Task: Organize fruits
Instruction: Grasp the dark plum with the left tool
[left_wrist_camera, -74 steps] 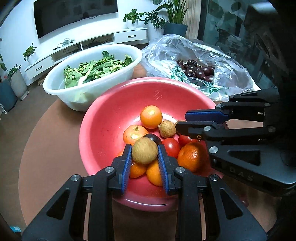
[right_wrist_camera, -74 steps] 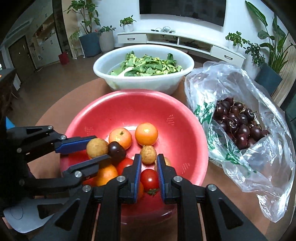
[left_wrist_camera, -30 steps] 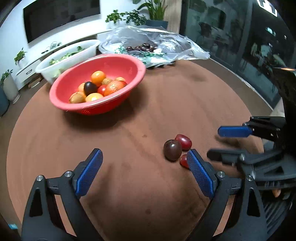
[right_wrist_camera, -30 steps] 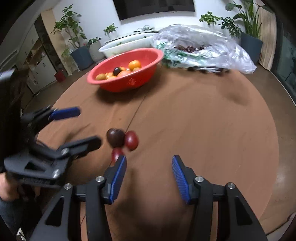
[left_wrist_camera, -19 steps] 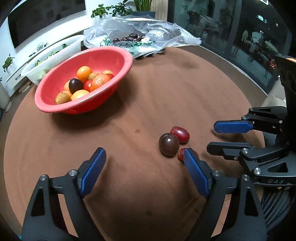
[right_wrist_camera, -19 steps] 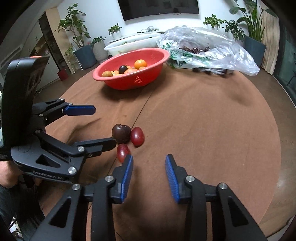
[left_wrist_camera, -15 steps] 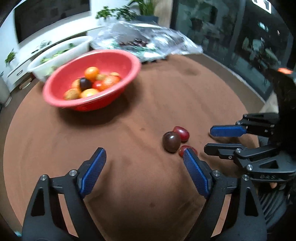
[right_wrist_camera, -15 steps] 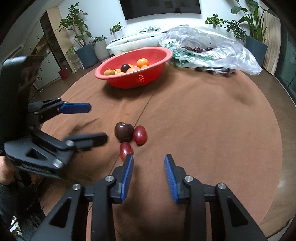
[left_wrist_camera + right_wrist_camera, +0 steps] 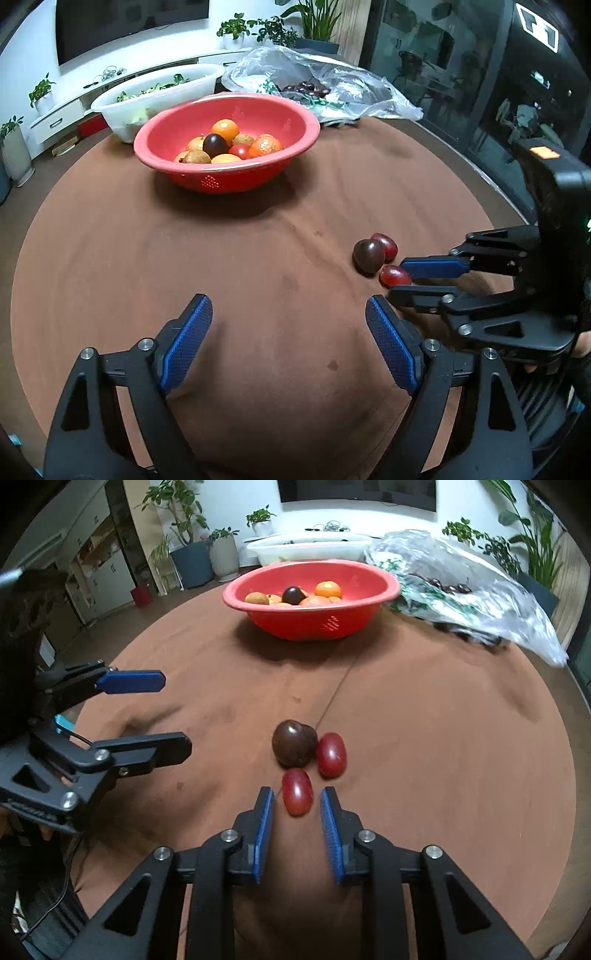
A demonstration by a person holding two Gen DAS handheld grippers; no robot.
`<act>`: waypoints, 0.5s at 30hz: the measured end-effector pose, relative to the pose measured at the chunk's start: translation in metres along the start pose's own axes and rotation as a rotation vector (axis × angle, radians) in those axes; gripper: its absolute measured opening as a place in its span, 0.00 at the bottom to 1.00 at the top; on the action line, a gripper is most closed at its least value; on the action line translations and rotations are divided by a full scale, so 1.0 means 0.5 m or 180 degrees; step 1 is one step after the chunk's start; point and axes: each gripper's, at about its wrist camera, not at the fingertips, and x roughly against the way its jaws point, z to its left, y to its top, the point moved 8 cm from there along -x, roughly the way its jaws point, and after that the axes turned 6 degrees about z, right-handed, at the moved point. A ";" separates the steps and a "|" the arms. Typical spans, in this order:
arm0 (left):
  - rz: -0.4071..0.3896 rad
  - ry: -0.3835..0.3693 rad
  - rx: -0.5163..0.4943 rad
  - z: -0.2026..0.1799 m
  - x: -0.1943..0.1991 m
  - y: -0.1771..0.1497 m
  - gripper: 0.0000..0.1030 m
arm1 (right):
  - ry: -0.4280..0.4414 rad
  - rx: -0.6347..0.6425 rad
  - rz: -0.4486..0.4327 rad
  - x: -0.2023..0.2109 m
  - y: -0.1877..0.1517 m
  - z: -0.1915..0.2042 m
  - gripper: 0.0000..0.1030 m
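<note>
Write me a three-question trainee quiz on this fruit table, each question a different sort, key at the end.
1. True or false: the left gripper holds a fruit.
2. How many fruits lie loose on the brown table? A) two B) three C) five
3. Fill in: the fruit nearest the right gripper is the near red ____.

Key:
1. False; its jaws are wide apart with nothing between them.
2. B: a dark plum and two red tomatoes.
3. Tomato; the jaws are closing beside it, pads not yet pressing. The red bowl sits farther back.
</note>
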 end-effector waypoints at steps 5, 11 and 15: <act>-0.0045 -0.0017 0.0064 0.013 0.013 -0.010 0.82 | -0.0146 0.0110 0.0019 -0.009 0.006 0.005 0.26; -0.0078 -0.0028 0.0302 0.054 0.028 -0.029 0.82 | -0.0108 -0.0001 0.0000 0.000 0.000 -0.005 0.26; -0.0098 -0.0063 0.0343 0.058 0.036 -0.030 0.83 | -0.0060 -0.0151 -0.0085 0.019 -0.001 -0.022 0.26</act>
